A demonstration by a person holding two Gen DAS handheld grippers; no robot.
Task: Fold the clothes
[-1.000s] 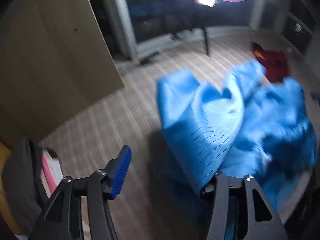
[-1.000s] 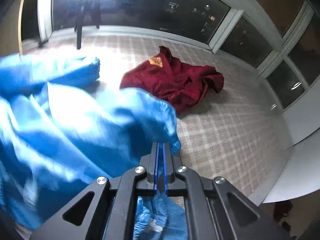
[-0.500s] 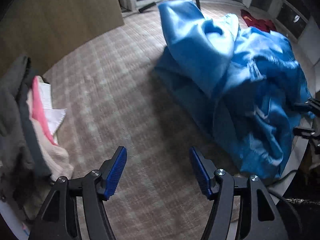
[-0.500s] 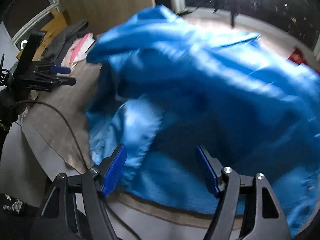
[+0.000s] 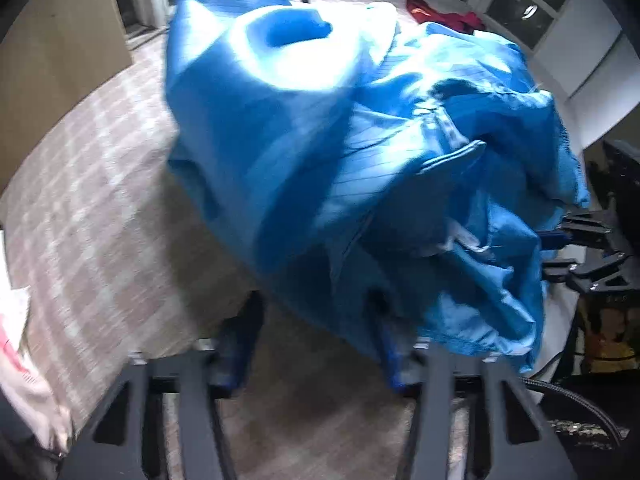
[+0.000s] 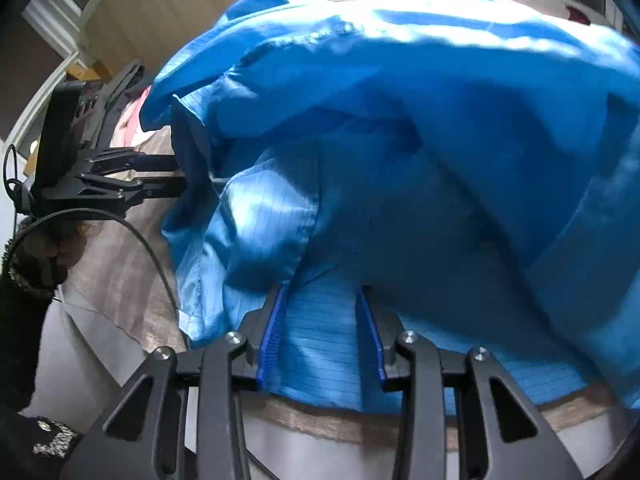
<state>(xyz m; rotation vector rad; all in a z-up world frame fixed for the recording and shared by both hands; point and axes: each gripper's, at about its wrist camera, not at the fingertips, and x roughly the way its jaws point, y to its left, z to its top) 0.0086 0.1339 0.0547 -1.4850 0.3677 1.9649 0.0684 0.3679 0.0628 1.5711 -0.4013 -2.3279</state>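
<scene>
A crumpled blue garment [image 5: 320, 140] lies heaped on the checked table cover [image 5: 100, 200]. My left gripper [image 5: 316, 320] points steeply down at its near hem. Its jaws are closing, blurred, with the hem just beyond the tips and nothing pressed between them. In the right wrist view the same garment [image 6: 400, 120] fills the frame. My right gripper [image 6: 320, 292] stands over its near edge, jaws closing, flat blue cloth lying in the gap without being pinched. The left gripper's tips [image 6: 176, 176] are hidden behind a fold. The right gripper [image 5: 552, 248] shows at the garment's right edge.
A dark red garment [image 5: 440, 12] lies at the far side of the table. A pile of pink and grey clothes [image 5: 16, 360] sits at the left edge. A black cable [image 6: 152, 248] loops over the table's near rim beside a person's hand [image 6: 68, 248]. A wooden panel [image 5: 48, 40] stands behind.
The right gripper let go of the blue cloth, opened wide, and has narrowed again over its edge. Both grippers sank and tilted down toward the table as the garment dropped into a heap.
</scene>
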